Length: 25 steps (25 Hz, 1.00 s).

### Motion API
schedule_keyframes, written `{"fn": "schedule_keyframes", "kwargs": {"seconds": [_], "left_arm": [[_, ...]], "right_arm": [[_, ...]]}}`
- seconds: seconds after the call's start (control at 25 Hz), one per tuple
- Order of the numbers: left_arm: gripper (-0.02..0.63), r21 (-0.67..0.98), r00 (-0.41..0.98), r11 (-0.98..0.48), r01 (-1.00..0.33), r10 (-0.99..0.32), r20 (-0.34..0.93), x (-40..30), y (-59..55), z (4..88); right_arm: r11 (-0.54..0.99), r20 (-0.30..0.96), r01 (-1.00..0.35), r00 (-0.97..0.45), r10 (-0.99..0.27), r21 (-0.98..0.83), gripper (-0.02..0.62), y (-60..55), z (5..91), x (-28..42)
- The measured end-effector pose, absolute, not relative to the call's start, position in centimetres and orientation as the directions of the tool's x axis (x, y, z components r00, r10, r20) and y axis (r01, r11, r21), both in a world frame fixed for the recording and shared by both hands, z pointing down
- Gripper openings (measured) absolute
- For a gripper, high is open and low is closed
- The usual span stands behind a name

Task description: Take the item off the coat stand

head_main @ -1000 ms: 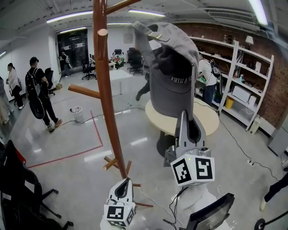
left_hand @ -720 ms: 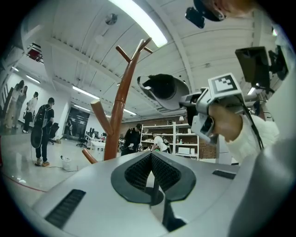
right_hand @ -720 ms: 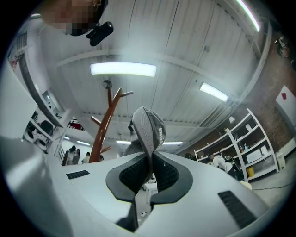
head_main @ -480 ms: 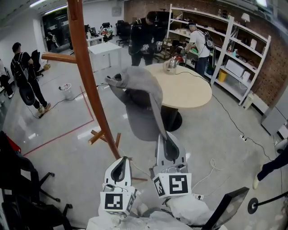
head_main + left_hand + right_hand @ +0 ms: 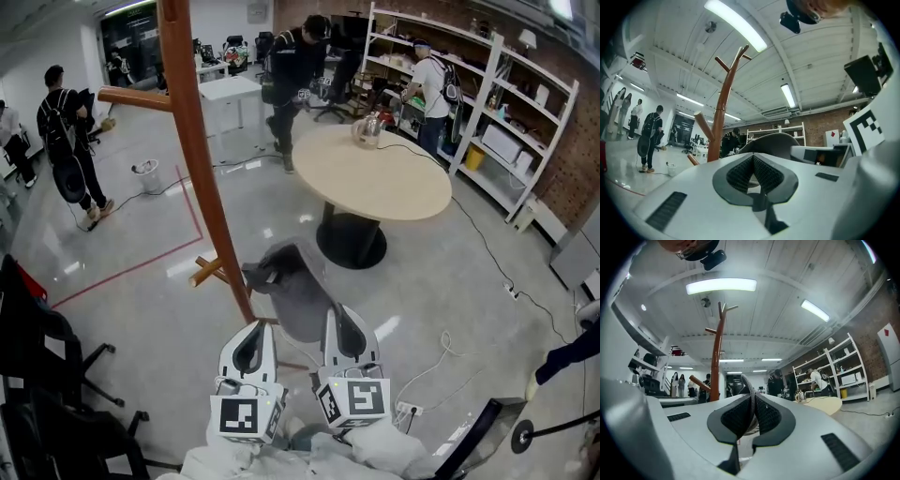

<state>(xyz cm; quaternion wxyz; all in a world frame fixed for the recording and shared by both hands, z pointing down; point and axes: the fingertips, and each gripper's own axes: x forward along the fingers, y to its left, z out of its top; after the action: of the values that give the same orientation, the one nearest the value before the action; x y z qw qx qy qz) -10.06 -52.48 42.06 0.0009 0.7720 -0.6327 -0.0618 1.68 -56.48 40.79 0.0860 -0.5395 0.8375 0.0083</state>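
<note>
The grey cap (image 5: 289,289) hangs free of the brown wooden coat stand (image 5: 200,178), low and just right of its trunk. My right gripper (image 5: 339,315) is shut on the cap's edge, and a thin grey strip of cap (image 5: 749,389) shows pinched between its pads. My left gripper (image 5: 255,329) stands beside it to the left, shut and holding nothing, close to the stand's lower pegs. In the left gripper view the stand (image 5: 723,117) rises ahead and the cap (image 5: 774,139) bulges to the right. The stand (image 5: 716,366) also shows left of the right gripper (image 5: 753,397).
A round beige table (image 5: 384,183) stands ahead on the right, with shelving (image 5: 502,112) along the brick wall. Several people stand around the room. Black chairs (image 5: 42,375) crowd the left, and cables (image 5: 441,352) and a red tape line (image 5: 131,267) lie on the floor.
My right gripper has come down with the cap, from high beside the stand's top to low near its base. The left gripper has barely shifted.
</note>
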Motion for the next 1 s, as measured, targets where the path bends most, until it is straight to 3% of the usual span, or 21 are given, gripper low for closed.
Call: {"fn": "schedule_keyframes", "kwargs": {"seconds": [0.32, 0.72, 1.0], "left_arm": [[0.0, 0.098, 0.208, -0.219, -0.971, -0.972, -0.112, -9.9, -50.9, 42.0], [0.0, 0.12, 0.239, -0.245, -0.962, -0.969, -0.062, -11.8, -40.4, 44.5], [0.0, 0.155, 0.235, -0.242, -0.958, -0.97, -0.06, -12.1, -35.6, 44.2]], "right_arm": [[0.413, -0.202, -0.91, -0.399, -0.895, -0.031, 0.023, -54.0, 39.2, 2.0], [0.318, -0.121, -0.942, -0.305, -0.945, -0.11, 0.023, -44.0, 42.1, 2.4], [0.342, -0.084, -0.935, -0.335, -0.938, -0.093, 0.023, -38.2, 42.8, 1.1]]}}
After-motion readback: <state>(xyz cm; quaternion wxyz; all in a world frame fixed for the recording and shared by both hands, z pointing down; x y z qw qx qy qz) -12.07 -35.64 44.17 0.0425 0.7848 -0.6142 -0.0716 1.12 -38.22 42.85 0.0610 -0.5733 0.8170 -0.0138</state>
